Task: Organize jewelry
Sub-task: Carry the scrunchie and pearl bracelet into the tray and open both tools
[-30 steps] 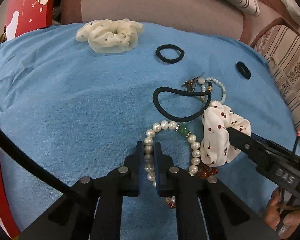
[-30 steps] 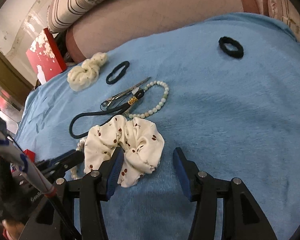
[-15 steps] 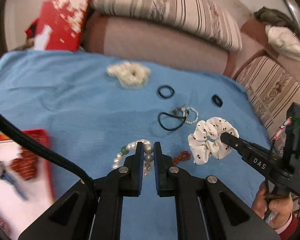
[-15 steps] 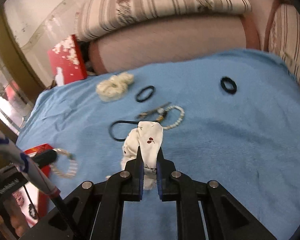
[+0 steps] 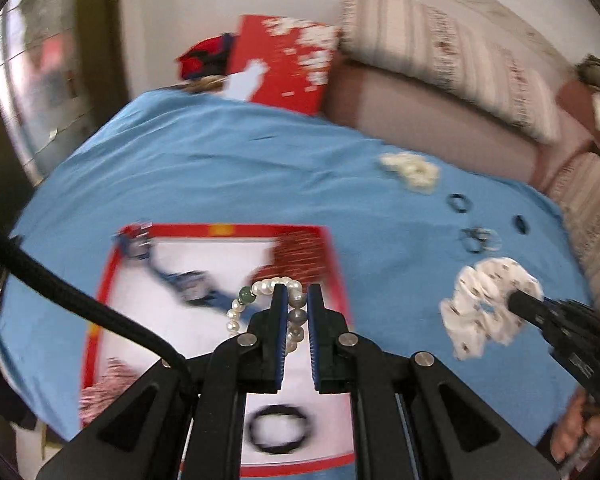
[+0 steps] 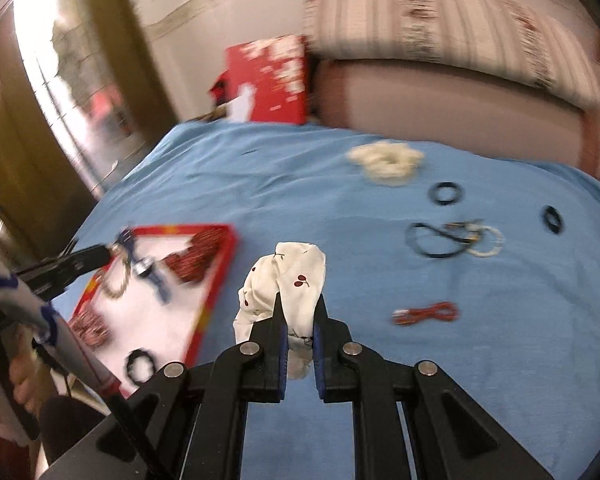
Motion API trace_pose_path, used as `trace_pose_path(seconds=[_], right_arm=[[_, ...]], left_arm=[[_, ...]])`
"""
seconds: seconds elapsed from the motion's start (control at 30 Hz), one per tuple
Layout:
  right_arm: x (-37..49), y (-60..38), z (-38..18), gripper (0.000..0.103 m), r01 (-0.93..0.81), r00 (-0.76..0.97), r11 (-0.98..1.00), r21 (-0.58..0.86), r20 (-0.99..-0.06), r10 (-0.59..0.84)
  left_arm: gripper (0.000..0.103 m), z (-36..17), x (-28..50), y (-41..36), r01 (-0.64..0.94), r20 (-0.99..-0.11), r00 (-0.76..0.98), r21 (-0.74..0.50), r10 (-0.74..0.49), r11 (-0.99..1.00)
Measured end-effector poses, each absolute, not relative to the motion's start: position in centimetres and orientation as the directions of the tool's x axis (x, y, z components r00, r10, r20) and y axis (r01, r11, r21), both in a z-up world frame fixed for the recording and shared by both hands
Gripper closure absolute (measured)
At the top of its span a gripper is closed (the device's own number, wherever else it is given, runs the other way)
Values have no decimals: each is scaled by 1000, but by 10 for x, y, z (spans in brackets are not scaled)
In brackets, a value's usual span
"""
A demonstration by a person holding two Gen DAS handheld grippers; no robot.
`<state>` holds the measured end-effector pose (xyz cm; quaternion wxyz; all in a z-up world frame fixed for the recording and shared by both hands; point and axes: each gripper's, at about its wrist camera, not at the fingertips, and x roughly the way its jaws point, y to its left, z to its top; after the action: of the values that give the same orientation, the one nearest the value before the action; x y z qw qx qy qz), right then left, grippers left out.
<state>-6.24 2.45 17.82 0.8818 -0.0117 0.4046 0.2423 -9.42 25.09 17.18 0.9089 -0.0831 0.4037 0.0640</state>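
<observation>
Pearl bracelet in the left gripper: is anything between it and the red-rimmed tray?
Nothing visible. The pearl bracelet hangs from the left gripper directly over the tray. Below it lie a blue item and a black hair tie, with bare white floor between.

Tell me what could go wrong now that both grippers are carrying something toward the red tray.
1. The left gripper pinches the pearl bracelet by only a few beads; the hanging loop could slip free or swing before it clears the red tray rim.
2. The right gripper grips one fold of the cherry scrunchie; its loose fabric might drag across the blue cloth or snag the tray's edge.
3. Both grippers may converge on the tray and could collide.
</observation>
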Motion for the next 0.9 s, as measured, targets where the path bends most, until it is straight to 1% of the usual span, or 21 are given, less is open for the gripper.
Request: trace_pose_path(seconds=[0.2,0.37,0.5,0.67,0.8,0.9], right_arm=[[-82,99,167,92,-550,481,822,147,-749,456],[-85,152,151,92,-608,411,777,162,-774,483],[-80,184,136,92,-623,341,752,216,-790,510],[-65,218,108,92,-599,257,746,289,-814,521],[-59,230,93,92,-585,216,745,320,-825,523],[-63,238,90,90,-603,210,736,308,-829,519]], left_arm=[[94,145,-93,300,-275,-772,627,-97,102,957],[94,126,-85,346,-350,-792,594,-93,144,932],[94,111,-76,383,-404,-811,561,-94,165,910],[94,106,-69,401,-430,-819,544,-86,181,899],[94,100,-63,411,-431,-827,538,-103,164,896],[94,98,-62,414,-432,-827,534,-90,174,897]])
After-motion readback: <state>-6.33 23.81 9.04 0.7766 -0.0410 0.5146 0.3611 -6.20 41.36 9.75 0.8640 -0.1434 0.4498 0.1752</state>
